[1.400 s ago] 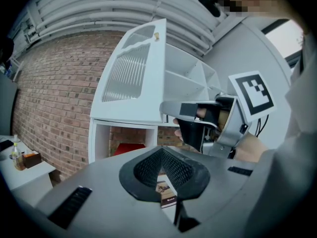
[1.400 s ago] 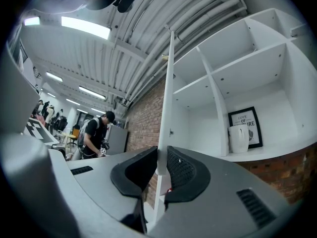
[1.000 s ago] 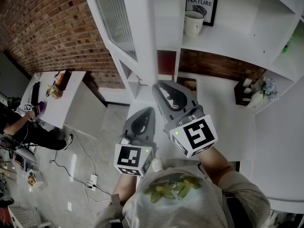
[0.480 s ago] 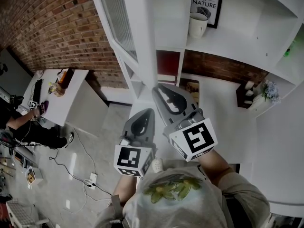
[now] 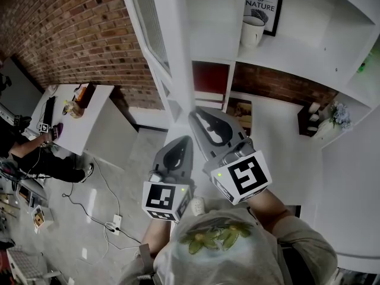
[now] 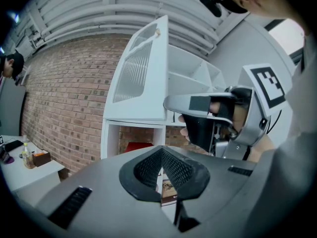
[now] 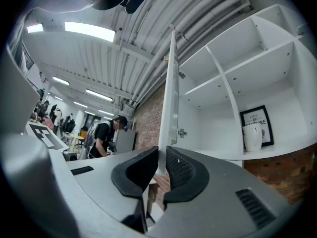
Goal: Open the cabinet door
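Observation:
The white cabinet door (image 5: 173, 46) with a ribbed glass panel (image 5: 145, 22) stands swung out from the shelf unit, edge-on towards me. My right gripper (image 5: 193, 113) reaches up to its lower edge. In the right gripper view the door's thin edge (image 7: 170, 98) runs down between the two black pads of the right gripper (image 7: 162, 155), which have just been closing and now sit against both its faces. My left gripper (image 5: 184, 140) hangs lower and to the left, away from the door. The left gripper (image 6: 161, 155) has its tips together with nothing between them.
Open shelves hold a white mug (image 5: 252, 29) and a framed print (image 5: 264, 0). A red item (image 5: 211, 76) sits in a lower compartment. Small flowers (image 5: 335, 114) stand at right. A brick wall (image 5: 77, 34) lies behind. A desk (image 5: 71, 120) with a seated person (image 5: 35, 159) is at left.
The cabinet and shelves have drifted slightly right and down in the head view. Both grippers hold the same spots, the right one staying at the door's lower edge.

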Action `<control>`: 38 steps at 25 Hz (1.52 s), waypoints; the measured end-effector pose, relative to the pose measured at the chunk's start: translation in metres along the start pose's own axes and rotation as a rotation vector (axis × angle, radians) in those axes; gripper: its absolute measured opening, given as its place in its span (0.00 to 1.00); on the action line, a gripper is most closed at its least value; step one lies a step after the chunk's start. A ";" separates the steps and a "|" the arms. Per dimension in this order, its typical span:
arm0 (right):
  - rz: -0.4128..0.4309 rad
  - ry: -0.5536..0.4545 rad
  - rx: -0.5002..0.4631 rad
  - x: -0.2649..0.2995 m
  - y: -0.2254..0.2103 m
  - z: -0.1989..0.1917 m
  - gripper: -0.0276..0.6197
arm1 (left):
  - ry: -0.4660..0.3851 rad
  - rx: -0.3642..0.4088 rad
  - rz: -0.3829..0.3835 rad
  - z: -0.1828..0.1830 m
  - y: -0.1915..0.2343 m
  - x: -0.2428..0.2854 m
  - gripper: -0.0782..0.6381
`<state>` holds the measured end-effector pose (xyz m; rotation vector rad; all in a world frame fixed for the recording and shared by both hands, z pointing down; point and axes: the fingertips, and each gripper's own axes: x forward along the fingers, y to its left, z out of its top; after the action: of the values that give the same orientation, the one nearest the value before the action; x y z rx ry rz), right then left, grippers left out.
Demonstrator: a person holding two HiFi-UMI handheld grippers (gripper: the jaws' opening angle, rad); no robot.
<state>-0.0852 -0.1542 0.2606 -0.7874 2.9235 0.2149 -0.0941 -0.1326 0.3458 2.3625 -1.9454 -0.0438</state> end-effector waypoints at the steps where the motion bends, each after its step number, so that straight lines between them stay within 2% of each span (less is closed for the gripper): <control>1: 0.002 -0.001 0.006 0.001 0.002 0.000 0.13 | 0.001 0.000 0.002 0.000 0.001 -0.001 0.12; 19: 0.035 -0.010 0.032 0.007 0.025 0.002 0.12 | 0.012 -0.009 0.053 -0.001 0.020 -0.019 0.12; 38: 0.129 -0.008 0.033 0.017 0.055 0.004 0.11 | 0.002 -0.015 0.118 -0.003 0.031 -0.038 0.12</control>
<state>-0.1271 -0.1151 0.2603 -0.5922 2.9644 0.1789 -0.1313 -0.1011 0.3501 2.2326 -2.0723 -0.0477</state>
